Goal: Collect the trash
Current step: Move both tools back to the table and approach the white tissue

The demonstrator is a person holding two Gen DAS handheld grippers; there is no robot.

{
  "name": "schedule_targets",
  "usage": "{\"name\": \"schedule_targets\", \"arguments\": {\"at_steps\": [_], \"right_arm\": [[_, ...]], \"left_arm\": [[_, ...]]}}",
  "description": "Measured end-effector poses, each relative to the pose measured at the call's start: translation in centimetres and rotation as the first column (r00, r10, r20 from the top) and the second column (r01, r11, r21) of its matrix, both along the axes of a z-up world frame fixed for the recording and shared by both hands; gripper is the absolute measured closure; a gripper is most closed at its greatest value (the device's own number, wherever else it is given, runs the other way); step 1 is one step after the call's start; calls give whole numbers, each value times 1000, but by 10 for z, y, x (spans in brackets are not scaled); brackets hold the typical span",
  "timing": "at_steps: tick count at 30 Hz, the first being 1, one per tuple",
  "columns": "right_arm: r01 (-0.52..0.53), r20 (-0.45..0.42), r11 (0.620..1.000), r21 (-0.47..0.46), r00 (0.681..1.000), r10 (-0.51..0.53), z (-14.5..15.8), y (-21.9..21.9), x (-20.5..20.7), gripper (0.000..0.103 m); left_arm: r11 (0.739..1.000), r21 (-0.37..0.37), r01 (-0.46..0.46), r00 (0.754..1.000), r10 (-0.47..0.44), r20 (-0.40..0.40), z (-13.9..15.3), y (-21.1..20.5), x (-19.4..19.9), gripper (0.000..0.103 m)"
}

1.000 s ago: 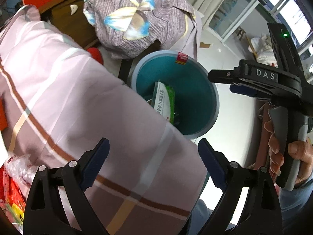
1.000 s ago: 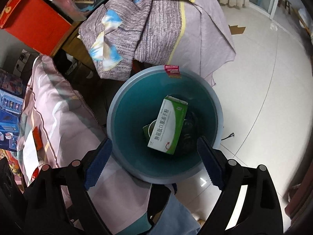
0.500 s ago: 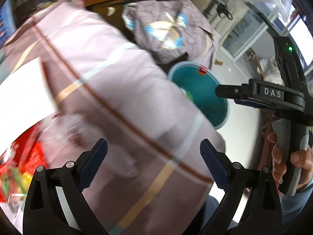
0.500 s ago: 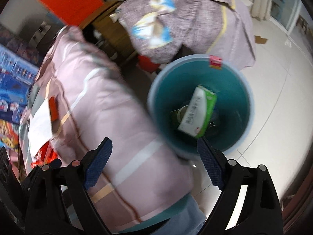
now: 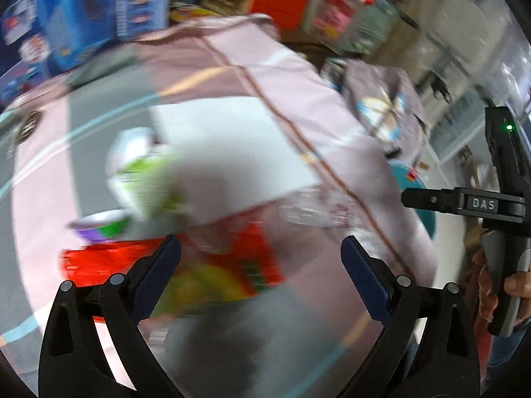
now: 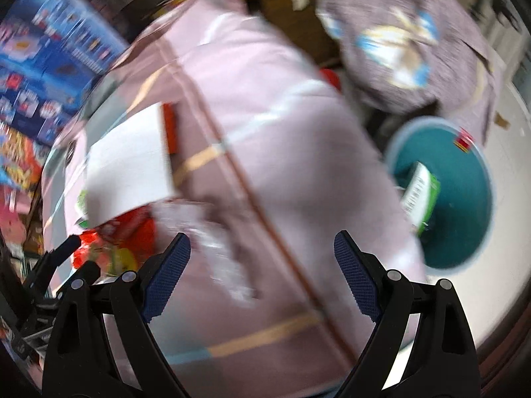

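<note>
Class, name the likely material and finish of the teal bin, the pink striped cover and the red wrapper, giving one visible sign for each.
Teal bin: probably plastic, smooth, with an even moulded rim.
Pink striped cover: woven cloth, matte; it drapes softly over its edge.
Red wrapper: likely glossy printed film, though blur leaves that open.

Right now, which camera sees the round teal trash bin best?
The right wrist view: the round teal trash bin shows its open mouth with a green and white box inside. The left wrist view catches only a teal sliver behind the pink cloth.
</note>
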State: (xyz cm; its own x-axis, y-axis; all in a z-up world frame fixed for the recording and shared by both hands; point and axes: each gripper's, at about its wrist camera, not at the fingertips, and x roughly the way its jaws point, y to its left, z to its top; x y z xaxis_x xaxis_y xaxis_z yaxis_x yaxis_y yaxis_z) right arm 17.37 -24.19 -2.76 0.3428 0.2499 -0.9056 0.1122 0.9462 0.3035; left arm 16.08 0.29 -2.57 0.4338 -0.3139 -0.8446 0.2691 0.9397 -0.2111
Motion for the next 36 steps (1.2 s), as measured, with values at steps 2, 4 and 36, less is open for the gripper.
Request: {"name": "schedule_targets", "arguments": {"at_steps": [2,4,36], "right_arm": [[-40,2,999,3,999,40,2,24,10,19],[-84,2,996,7,996,84,4,49,21,19],[-283,54,954,-103,956,289,-28,162,81,45]], "left_arm": [[1000,8,-28,1000,28,2,0,19,1,6],[998,8,-61,998,61,3,-3,41,-1,6],[982,-32,-187,978,183,-98,-49,121,-15,6]]}}
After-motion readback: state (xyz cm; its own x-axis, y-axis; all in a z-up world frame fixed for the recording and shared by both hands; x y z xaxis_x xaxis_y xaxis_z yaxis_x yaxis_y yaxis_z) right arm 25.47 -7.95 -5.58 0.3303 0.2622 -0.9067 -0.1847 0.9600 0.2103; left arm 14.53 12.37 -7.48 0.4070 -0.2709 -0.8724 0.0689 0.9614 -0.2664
